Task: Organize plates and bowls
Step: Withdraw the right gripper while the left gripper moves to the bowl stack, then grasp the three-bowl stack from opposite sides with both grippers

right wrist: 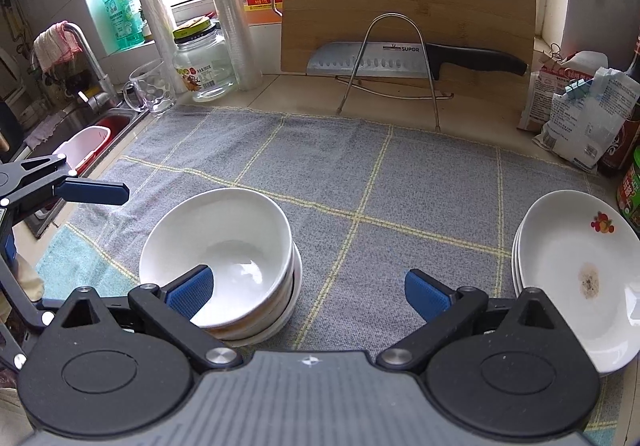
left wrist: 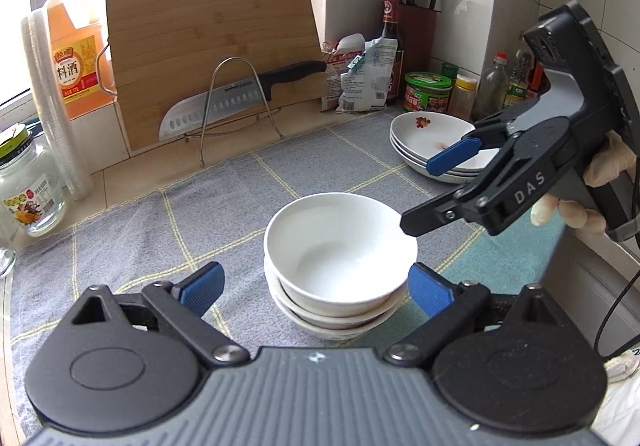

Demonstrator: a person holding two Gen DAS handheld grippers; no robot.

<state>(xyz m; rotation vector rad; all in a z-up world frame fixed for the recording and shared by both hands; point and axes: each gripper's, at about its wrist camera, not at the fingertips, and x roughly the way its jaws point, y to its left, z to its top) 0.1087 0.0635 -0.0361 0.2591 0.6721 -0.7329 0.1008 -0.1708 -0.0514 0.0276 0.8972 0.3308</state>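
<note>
**Bowls and plates stacked, both grippers empty**

The stack of bowls (left wrist: 340, 262) sits on the grey checked cloth (right wrist: 340, 174) covering the table, well apart from the stack of plates (right wrist: 576, 278). The left gripper (left wrist: 316, 288) and right gripper (right wrist: 308, 292) both have their fingers released, spread wide, grasping nothing.

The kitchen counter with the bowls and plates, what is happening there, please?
A person holds a tool in each hand above a grey checked cloth. Both tools are open and hold nothing: the left tool stands around the stack of white bowls, the right tool hangs over the cloth between that stack and the stack of white plates. Bowls and plates are already sorted into two piles.
</note>
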